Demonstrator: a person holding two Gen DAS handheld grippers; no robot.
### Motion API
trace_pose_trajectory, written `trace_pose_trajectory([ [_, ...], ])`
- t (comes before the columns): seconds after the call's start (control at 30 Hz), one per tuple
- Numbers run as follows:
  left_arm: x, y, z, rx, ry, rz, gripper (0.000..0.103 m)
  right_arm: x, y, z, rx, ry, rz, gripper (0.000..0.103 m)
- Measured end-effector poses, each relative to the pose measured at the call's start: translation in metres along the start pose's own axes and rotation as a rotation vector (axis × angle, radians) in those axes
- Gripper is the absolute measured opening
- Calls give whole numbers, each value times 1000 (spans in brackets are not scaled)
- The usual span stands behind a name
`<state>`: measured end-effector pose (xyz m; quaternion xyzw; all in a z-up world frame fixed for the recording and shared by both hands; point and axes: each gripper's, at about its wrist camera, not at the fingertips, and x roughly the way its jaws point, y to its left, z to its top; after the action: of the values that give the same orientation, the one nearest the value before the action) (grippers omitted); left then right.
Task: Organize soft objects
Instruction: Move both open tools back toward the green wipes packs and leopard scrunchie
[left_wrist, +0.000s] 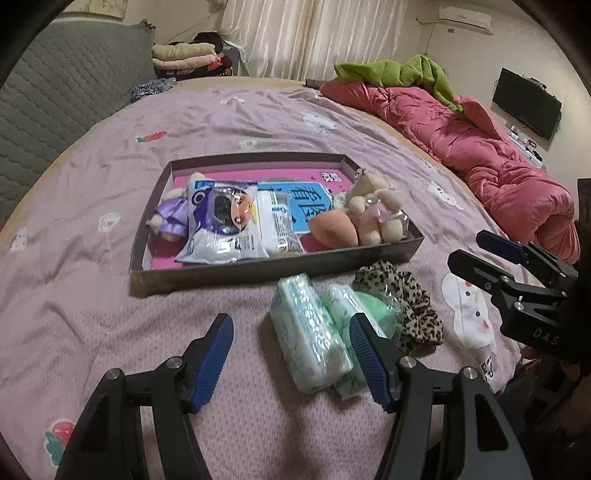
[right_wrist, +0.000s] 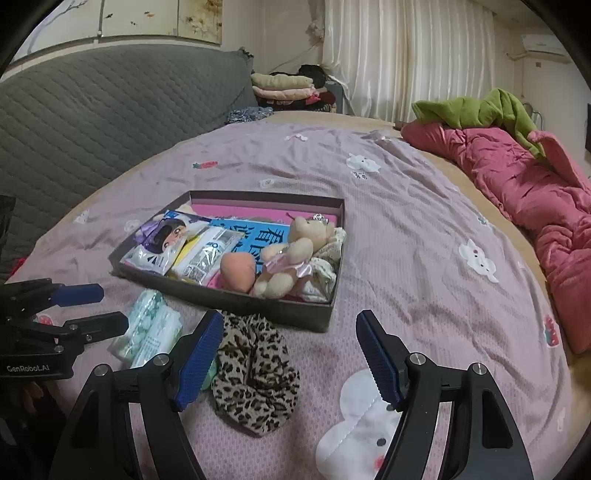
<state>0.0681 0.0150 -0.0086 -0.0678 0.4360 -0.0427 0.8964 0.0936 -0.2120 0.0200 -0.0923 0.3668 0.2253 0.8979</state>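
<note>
Left hand-held gripper (left_wrist: 291, 354): jaws spread, empty, hovering over two tissue packs (left_wrist: 308, 332) on the bed (left_wrist: 92, 314). The packs lie side by side, long axes running toward the box (left_wrist: 277, 273) just beyond. Right hand-held gripper (right_wrist: 290, 354): jaws spread, empty, the leopard-print scrunchie (right_wrist: 255, 373) below its left finger. Box holds plush bears, sponge, packets. Lilac patterned sheet; red quilt (left_wrist: 480, 155) at bed's edge; curtained bedroom.

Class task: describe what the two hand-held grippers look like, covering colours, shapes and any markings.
Both are black with angular, bolted arms and silver pivot pins. The left hand-held gripper and the right hand-held gripper carry blue ribbed pads. Side on, the left body reads "GenRobot.AI" and the right one "DAS". No cables or sleeves show.
</note>
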Motion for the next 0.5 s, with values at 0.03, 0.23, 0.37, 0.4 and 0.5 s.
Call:
trace_pose_trajectory([
  [0.03, 1, 0, -1, 2, 4, 1, 65, -1, 0, -1, 1, 2, 0, 75],
  [0.23, 5, -6, -4, 12, 28, -3, 65, -3, 2, -6, -3, 18, 3, 75],
  [0.37, 12, -6, -8, 17, 55, 6, 65, 0, 3, -8, -12, 36, 4, 75],
  [0.4, 14, -5, -8, 14, 62, 9, 65, 1, 3, -9, -13, 40, 5, 75],
  [0.5, 15, 0, -9, -2, 70, 5, 65, 6, 5, -13, -24, 62, 13, 75],
])
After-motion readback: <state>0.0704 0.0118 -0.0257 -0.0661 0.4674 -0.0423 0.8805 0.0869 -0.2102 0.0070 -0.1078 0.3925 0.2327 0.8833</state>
